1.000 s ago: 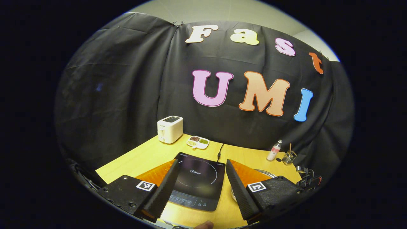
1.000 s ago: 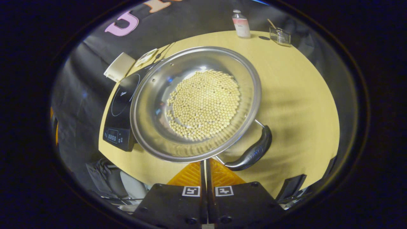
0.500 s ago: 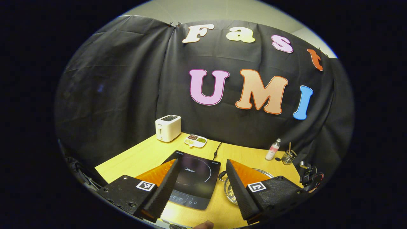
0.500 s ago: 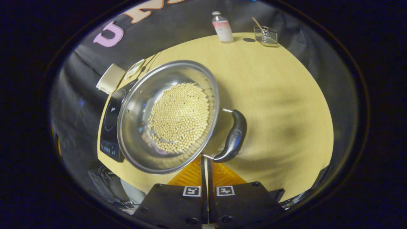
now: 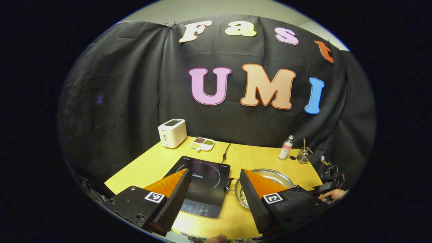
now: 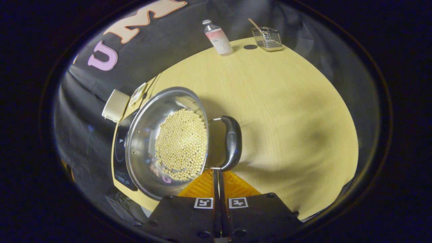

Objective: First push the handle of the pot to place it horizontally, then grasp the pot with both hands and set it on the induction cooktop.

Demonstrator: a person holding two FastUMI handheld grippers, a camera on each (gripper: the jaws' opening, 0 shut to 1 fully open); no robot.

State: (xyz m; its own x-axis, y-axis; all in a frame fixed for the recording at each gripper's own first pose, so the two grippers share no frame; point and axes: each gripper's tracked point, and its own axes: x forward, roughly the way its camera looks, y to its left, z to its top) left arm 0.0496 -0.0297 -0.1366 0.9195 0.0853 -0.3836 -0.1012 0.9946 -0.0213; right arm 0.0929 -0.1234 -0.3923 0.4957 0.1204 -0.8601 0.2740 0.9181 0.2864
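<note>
The pot (image 6: 158, 141), a steel one with a layer of pale round beans (image 6: 182, 143) over its bottom, stands on the wooden surface (image 6: 287, 111) just beside the induction cooktop (image 6: 119, 148), its rim overlapping the cooktop's near edge in the right gripper view. Its dark handle (image 6: 232, 143) sticks out on the side away from the cooktop, over bare wood. The right claw (image 6: 217, 173) has its fingers pressed together with only a thin seam between them, and their tips sit right at the lower end of that handle; whether they touch it cannot be told. In the left gripper view the pot (image 5: 270, 175) shows partly behind one finger, beside the cooktop (image 5: 202, 184), with a small looped handle (image 5: 230, 184) facing the cooktop. The left claw (image 5: 213, 199) is spread wide, held above the near edge of the surface with nothing between its fingers. At the far edge of the surface, by the black cloth wall, stand a white toaster (image 5: 172, 132) and a small divided dish (image 5: 202, 143) toward one corner, and a bottle (image 5: 286, 147) and a wire holder (image 5: 303, 156) toward the other. A cord (image 5: 225, 152) runs from the cooktop's back toward the wall. A hand (image 5: 332, 194) shows at the side edge of the surface.
</note>
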